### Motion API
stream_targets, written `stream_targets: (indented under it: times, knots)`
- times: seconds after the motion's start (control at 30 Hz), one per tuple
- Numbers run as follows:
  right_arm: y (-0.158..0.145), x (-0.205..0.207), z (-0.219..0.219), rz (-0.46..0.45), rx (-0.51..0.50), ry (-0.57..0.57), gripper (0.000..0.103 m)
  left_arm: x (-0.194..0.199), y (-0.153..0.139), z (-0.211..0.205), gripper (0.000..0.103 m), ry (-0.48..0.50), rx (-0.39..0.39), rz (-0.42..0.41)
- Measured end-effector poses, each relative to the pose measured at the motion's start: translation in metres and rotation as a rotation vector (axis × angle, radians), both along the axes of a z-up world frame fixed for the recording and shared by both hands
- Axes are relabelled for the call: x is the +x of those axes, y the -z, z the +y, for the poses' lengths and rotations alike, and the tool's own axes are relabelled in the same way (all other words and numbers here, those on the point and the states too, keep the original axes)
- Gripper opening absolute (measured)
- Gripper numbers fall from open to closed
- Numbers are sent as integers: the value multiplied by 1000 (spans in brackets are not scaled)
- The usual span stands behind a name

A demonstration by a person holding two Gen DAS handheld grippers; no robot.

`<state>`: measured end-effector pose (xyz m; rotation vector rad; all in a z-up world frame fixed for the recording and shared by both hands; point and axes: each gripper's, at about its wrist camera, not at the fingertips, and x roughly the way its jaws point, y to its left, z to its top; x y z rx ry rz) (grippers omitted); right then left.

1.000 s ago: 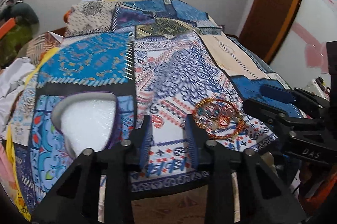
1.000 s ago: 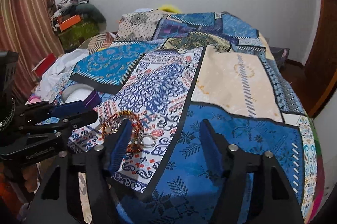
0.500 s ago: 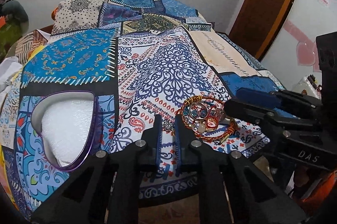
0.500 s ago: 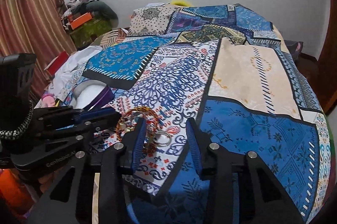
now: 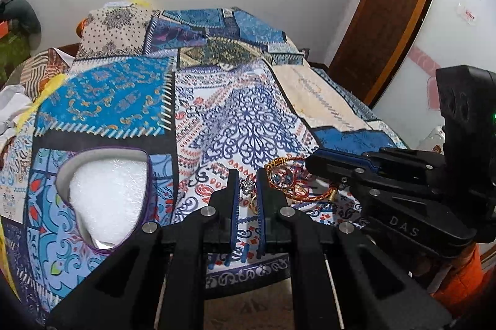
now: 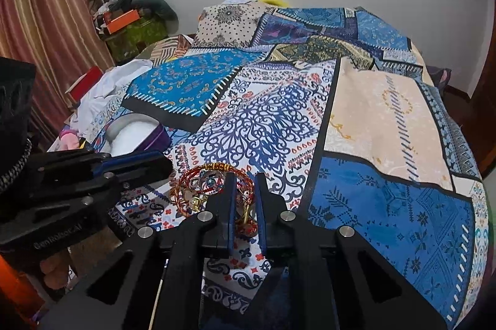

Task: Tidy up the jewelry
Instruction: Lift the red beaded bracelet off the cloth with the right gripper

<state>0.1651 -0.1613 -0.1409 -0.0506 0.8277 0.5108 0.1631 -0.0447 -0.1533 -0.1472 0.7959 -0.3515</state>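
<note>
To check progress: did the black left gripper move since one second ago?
Yes. The left gripper advanced right toward the red-gold bangle pile, its jaws narrowed.

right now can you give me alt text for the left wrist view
Left gripper, fingers narrowly parted, points at small silver and gold trinkets on a blue patterned patchwork bedspread. Red-and-gold bangles lie right, beneath the right gripper; a purple-rimmed heart-shaped box sits left.
</note>
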Motion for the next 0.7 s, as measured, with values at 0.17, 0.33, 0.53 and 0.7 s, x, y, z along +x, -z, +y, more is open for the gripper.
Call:
stream_targets:
  times: [0.17,0.33,0.53,0.7]
  knots:
    - [-14,-7,1,-37,11,-3,3,-9,-13,6,9,-15,-6,-29]
    - [-27,-15,-1,-65,11,10,3,-22,-28,11,9,-26,-3,-61]
    - [-26,-18,-7,4,4,46,6,-36,-34,18,9,-42,-1,-69]
    - [-17,-21,-6,64,27,69,28,-43,-33,25,9,-56,6,-69]
